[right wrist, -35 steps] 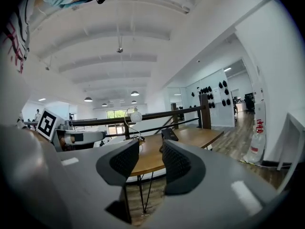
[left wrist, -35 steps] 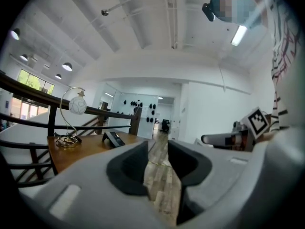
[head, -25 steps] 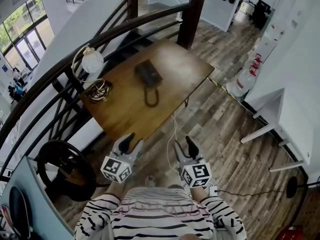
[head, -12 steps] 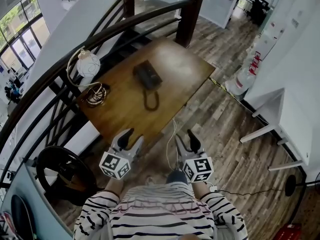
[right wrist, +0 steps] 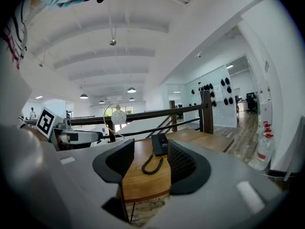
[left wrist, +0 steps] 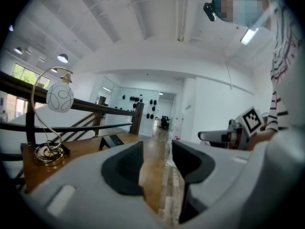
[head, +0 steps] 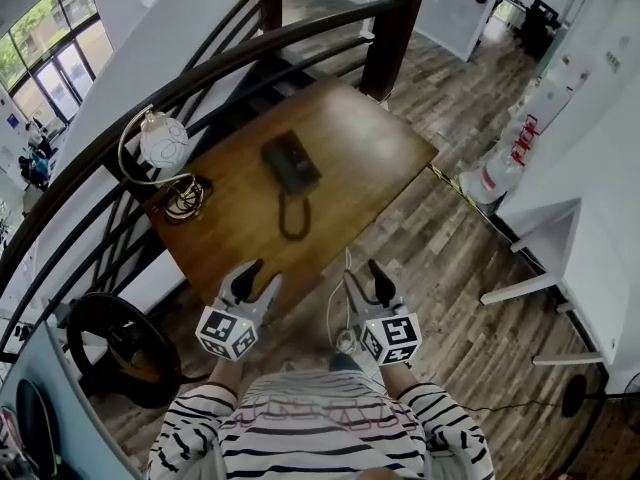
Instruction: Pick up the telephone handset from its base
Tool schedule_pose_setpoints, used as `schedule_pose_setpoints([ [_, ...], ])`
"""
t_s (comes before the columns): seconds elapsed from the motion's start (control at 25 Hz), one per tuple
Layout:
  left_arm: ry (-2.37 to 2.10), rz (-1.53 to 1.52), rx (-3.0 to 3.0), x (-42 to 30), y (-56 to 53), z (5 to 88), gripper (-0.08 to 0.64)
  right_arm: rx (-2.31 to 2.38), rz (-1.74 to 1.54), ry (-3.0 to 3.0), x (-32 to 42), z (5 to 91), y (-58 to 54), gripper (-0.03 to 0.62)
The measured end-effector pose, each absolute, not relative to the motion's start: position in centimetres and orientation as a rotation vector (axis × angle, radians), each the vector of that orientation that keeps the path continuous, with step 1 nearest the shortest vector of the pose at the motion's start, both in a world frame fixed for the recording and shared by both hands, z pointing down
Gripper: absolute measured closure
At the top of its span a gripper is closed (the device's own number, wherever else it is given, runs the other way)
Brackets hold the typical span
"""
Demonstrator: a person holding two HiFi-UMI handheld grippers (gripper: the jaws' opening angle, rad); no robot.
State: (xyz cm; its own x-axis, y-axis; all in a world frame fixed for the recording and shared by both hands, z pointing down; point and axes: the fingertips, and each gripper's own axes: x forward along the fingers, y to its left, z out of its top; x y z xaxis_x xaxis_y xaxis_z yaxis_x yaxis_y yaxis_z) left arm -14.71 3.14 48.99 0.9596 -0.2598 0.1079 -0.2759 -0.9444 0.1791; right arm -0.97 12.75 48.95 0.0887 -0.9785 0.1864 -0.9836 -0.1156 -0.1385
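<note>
- Head view shows the handset [head: 279, 168] lying on its base [head: 300, 160] near the middle of the counter [head: 385, 153]. It seems to sit along the base's 9 o'clock side, though the two dark shapes are hard to tell apart.
- The cord [head: 293, 216] curls in a loop at 6 o'clock from the base. A lamp [head: 163, 140] stands at 9 o'clock, well apart.
- The left tongs [head: 262, 274] and right tongs [head: 363, 271] hang by the counter's near edge, at 6 o'clock from the base and well apart from it.
- Left tongs: the jaws have just been opening and stand apart, with nothing between them.
- Right tongs: the jaws are apart and empty. The right gripper view frames the handset and cord through the gap, far off.
- The pick-up has not begun; I judge this to be the approach.
- The handset is probably light, stiff, smooth plastic, so it could slip under a loose grip.
- The best hold looks like the narrow middle of the grip, across its width, between the thicker ends.
- The cord will probably tug as the handset rises, and the light base may slide or lift with it. A straight, slow lift seems wise.
</note>
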Motion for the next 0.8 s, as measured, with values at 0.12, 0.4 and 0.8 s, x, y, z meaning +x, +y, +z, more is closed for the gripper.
schedule_pose_setpoints([
  [0.12,-0.47,0.123,2.899,-12.0,2.4,49.1,0.371,2.239,0.38,-2.128,1.7,49.3,11.5,0.374],
  [0.4,-0.643,0.096,2.864,-5.7,2.3,49.1,0.371,2.074,0.359,-2.268,8.1,49.1,9.5,0.374],
  [0.8,-0.866,0.102,2.808,-2.6,2.8,48.5,0.371,1.89,0.372,-2.411,12.9,48.9,7.6,0.374],
])
